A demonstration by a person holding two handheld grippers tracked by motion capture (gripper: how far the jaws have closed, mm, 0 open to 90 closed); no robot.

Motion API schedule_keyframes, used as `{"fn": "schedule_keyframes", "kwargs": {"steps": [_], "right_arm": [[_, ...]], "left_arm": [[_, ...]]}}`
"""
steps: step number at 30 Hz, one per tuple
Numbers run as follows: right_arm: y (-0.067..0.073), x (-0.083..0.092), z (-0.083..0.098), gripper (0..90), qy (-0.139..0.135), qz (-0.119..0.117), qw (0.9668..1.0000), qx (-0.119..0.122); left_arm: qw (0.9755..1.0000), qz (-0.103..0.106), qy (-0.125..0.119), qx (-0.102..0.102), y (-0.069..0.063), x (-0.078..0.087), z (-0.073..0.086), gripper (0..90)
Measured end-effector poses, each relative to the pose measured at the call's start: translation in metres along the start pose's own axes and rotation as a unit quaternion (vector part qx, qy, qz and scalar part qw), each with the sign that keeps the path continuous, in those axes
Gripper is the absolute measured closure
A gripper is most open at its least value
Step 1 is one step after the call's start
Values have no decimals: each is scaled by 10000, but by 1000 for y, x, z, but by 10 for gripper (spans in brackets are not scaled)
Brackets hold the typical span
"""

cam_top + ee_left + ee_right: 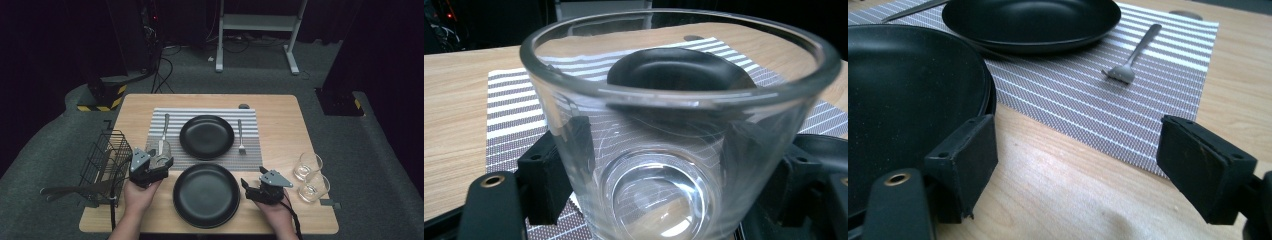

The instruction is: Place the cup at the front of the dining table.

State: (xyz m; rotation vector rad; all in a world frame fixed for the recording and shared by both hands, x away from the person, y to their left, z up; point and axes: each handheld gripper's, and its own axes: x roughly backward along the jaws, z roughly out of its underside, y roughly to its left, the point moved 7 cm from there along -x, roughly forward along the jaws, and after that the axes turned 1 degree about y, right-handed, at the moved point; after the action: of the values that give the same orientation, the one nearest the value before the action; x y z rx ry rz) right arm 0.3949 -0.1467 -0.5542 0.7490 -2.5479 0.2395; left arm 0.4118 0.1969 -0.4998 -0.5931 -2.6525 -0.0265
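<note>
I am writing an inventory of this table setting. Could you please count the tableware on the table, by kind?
Black plates: 2, one on the placemat, one nearer the person
Clear glasses: 3, one in the left gripper, two at the right edge
Forks: 1
Other cutlery left of the far plate: 1
Total: 7

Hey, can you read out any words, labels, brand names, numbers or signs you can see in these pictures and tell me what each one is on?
There is no readable text.
The glass held in the left gripper is plain, with no print or logo.
The two black plates, the fork and the striped mat carry no lettering.
The yellow and black hazard stripes on the floor stand are a marking only, no words.
</note>
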Motion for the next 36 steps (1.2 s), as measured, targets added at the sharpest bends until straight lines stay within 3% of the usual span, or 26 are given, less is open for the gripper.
{"fn": "schedule_keyframes", "kwargs": {"steps": [12, 25, 36], "right_arm": [[-3, 3, 1, 179, -28, 20, 9999, -102], [-3, 3, 2, 184, -12, -9, 9999, -112], [-4, 3, 2, 187, 8, -19, 9999, -128]], "left_arm": [[9997, -127, 209, -5, 4, -20, -6, 224], [9997, -134, 157, 93, 8, -32, -27, 224], [9988, -230, 376, 211, 13, -52, -18, 224]]}}
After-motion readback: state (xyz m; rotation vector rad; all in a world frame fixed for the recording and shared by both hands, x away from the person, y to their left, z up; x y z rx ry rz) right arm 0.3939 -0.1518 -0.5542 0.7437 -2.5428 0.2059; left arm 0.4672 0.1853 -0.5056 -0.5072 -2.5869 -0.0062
